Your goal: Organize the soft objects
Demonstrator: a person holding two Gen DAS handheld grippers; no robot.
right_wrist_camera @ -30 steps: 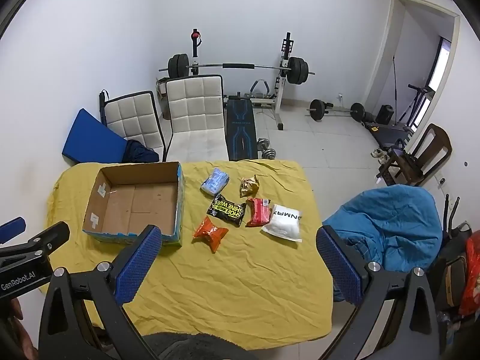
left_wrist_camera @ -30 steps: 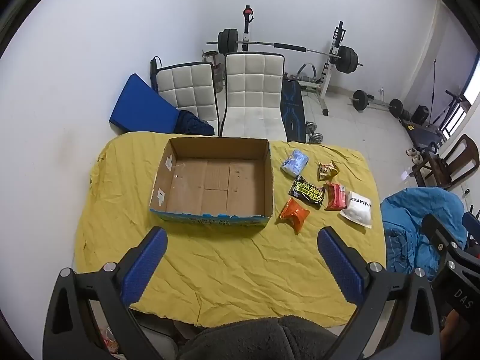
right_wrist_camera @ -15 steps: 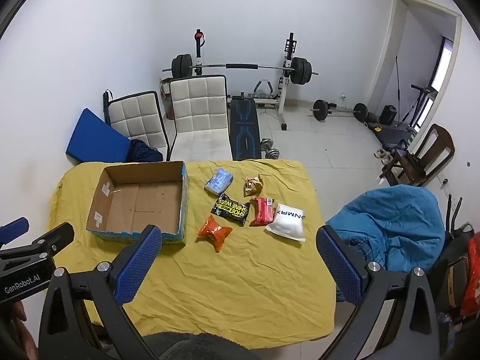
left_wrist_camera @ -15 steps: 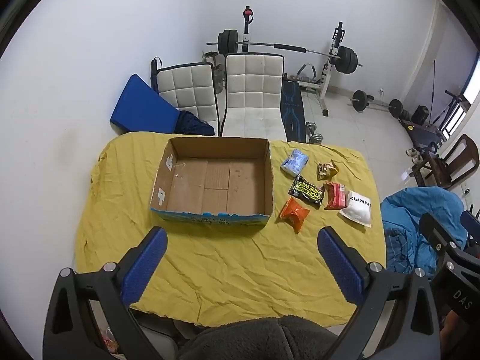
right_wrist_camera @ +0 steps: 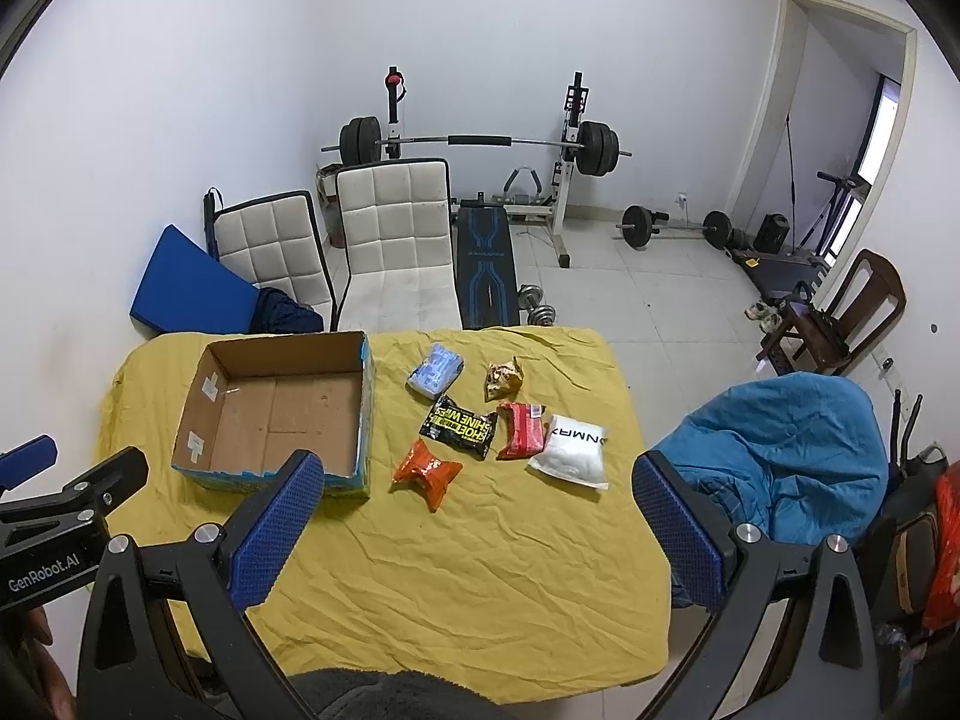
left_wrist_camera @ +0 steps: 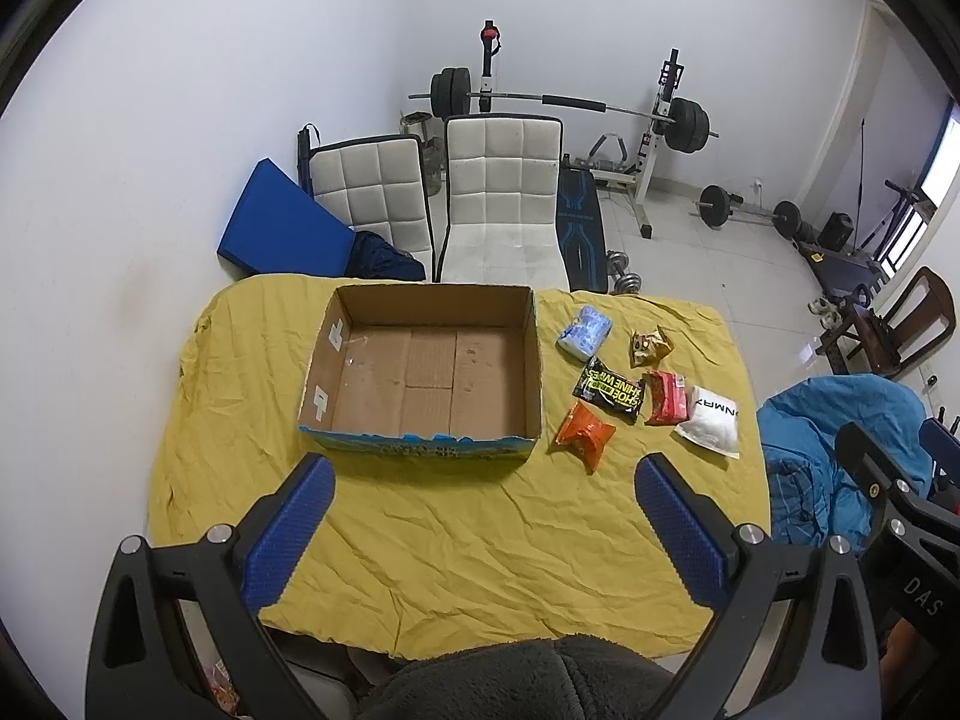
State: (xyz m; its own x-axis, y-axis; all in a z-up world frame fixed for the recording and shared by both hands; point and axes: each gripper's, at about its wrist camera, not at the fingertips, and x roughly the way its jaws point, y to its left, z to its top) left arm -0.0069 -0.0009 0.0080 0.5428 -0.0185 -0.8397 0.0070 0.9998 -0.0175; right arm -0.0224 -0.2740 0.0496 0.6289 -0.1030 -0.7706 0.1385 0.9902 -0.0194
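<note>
Since the six soft packets lie clustered right of the empty cardboard box [right_wrist_camera: 273, 414], the right gripper [right_wrist_camera: 474, 522], jaws wide apart, is nearer: the orange packet [right_wrist_camera: 427, 471] sits just ahead of it. The left gripper [left_wrist_camera: 480, 531], equally apart, faces the box.

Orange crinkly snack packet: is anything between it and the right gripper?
No, nothing visible. Only bare yellow cloth lies between the open right gripper and the orange crinkly snack packet. The empty cardboard box sits off to the left.
</note>
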